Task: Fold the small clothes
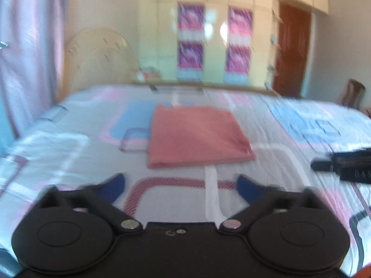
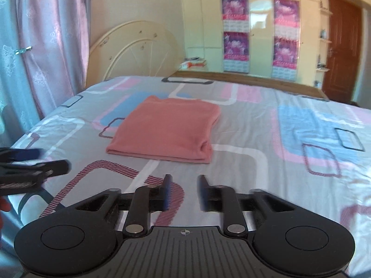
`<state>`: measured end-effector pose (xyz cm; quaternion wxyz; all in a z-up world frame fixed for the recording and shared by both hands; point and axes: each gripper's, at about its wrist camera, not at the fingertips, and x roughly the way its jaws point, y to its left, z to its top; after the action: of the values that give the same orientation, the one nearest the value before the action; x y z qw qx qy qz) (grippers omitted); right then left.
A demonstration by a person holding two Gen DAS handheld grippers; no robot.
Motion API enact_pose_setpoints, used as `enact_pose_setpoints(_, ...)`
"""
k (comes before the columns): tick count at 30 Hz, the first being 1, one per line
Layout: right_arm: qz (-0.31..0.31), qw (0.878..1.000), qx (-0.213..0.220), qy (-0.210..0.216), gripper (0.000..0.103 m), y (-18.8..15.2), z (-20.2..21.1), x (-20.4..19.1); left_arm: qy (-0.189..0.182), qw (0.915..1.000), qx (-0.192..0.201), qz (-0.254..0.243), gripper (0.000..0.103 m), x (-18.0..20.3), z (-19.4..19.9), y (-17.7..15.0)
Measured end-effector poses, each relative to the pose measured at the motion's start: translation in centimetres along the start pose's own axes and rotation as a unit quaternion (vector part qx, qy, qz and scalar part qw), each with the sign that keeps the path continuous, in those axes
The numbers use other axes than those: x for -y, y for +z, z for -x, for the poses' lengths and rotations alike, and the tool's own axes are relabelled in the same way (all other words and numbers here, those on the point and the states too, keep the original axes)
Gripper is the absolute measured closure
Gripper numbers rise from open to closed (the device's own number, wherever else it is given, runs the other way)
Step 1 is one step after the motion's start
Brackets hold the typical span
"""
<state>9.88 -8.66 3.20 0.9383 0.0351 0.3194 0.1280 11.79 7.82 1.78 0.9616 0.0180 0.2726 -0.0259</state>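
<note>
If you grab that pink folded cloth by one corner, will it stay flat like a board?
Probably not. The pink cloth looks soft, with rounded folds at its near right corner, so it would likely droop and come unfolded. It seems thin and light. On the wrinkled bedsheet it would more likely bunch up than slide if pushed.

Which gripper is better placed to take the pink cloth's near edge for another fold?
Slight edge to the left gripper: its jaws are wide open and face the near edge of the pink cloth head-on. The right gripper is only narrowly open, with that edge ahead and slightly left.
</note>
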Motion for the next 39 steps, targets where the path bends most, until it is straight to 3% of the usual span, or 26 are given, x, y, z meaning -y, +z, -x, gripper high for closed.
enact_pose_setpoints(2, -0.004, 0.999, 0.027, -0.021, 0.000, -1.0, 1.8, 0.0, 0.005, 1.0000, 0.004, -0.007, 0.000, 0.2, 1.6, -0.4)
enact_pose_setpoints(5, -0.002, 1.000, 0.014, -0.019, 0.000, -2.0, 3.2, 0.1, 0.013, 0.9999, 0.012, -0.002, 0.000, 0.4, 3.9, -0.9)
enact_pose_setpoints(8, -0.009, 0.999, 0.028, -0.026, 0.000, -2.7, 5.1, 0.0, 0.016, 0.9998, 0.016, 0.001, 0.000, 0.9, 5.9, -1.1)
enact_pose_setpoints(16, -0.004, 0.999, 0.038, -0.024, 0.000, -3.8, 9.8, -1.5, -0.003, 0.9995, 0.029, 0.010, 0.000, 2.1, 9.4, -1.3)
enact_pose_setpoints(39, 0.003, 0.998, 0.051, -0.037, 0.000, -4.0, 13.4, -2.5, -0.024, 0.9990, 0.036, 0.003, 0.000, 2.2, 11.4, -1.7)
